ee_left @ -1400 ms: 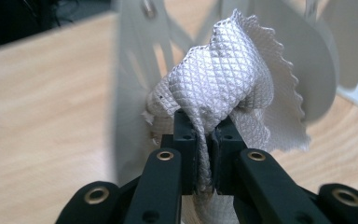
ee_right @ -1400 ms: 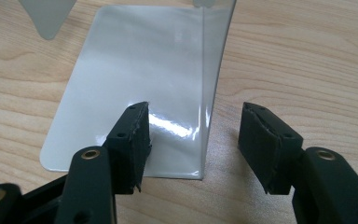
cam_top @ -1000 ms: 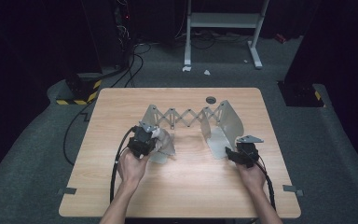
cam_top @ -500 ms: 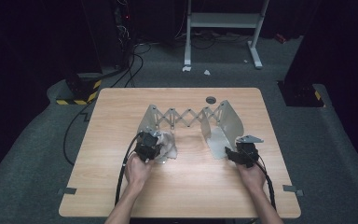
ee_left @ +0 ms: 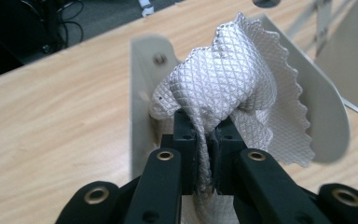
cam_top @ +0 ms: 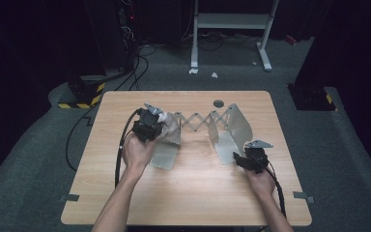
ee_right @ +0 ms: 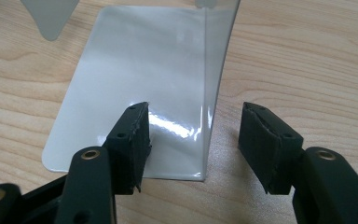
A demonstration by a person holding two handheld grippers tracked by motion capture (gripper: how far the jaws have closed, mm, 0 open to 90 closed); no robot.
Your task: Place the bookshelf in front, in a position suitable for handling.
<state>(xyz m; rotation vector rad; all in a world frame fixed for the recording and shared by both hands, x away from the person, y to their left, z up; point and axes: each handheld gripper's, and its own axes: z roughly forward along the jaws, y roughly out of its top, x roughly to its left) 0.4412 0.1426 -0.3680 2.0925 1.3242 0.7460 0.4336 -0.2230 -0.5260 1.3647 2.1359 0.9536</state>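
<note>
The cloth [ee_left: 233, 88] looked quilted, with a silvery sheen and pinked edges. The bookend [ee_right: 135, 79] was smooth glossy metal. The table [cam_top: 193, 193] was matt wood.

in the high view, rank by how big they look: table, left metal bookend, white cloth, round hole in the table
1. table
2. left metal bookend, partly hidden by the cloth and gripper
3. white cloth, bunched up
4. round hole

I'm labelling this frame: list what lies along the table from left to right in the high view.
Left tongs pinching the white cloth → left metal plate → scissor lattice → right metal plate → right tongs, jaws apart at that plate's near edge.
</note>
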